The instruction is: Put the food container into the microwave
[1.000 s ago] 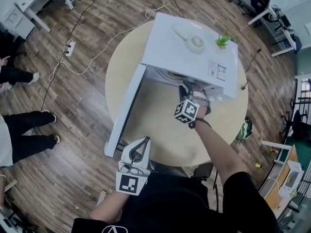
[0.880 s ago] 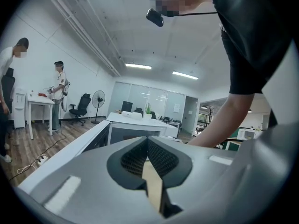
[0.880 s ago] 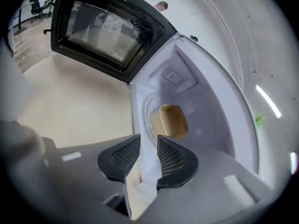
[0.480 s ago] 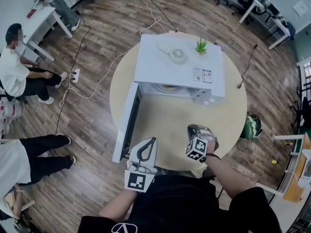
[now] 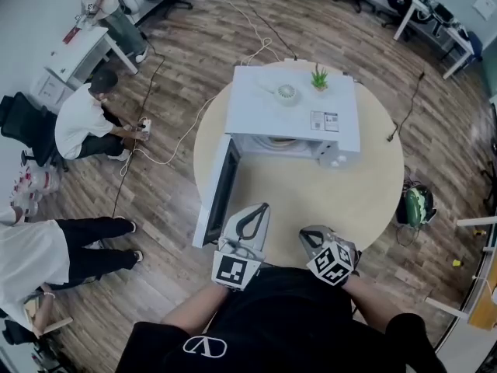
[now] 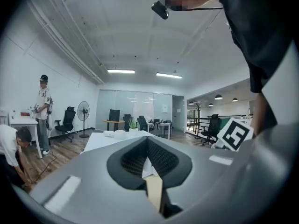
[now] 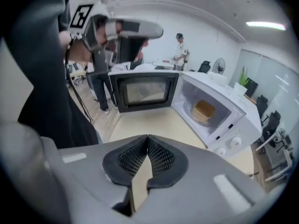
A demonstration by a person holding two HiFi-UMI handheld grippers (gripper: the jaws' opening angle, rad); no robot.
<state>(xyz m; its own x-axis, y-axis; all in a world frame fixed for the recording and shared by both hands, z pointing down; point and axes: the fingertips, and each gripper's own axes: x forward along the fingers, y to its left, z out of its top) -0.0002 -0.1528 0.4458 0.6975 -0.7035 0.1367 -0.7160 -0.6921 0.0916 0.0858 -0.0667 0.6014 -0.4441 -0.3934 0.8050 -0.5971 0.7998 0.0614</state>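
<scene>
Basically placement step done — food container [image 7: 204, 111] inside microwave [image 7: 212, 108], far side of table [image 5: 311, 200]. Left gripper [image 6: 147, 140] and right gripper [image 7: 147, 137] both pressed together, pinching nothing, near table's front edge. Next, likely — push open door [image 5: 220, 189] shut.

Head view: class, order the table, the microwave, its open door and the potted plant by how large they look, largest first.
1. Table
2. Microwave
3. Door, seen partly edge-on, so it looks narrower than it is
4. Plant, clearly the smallest
</scene>
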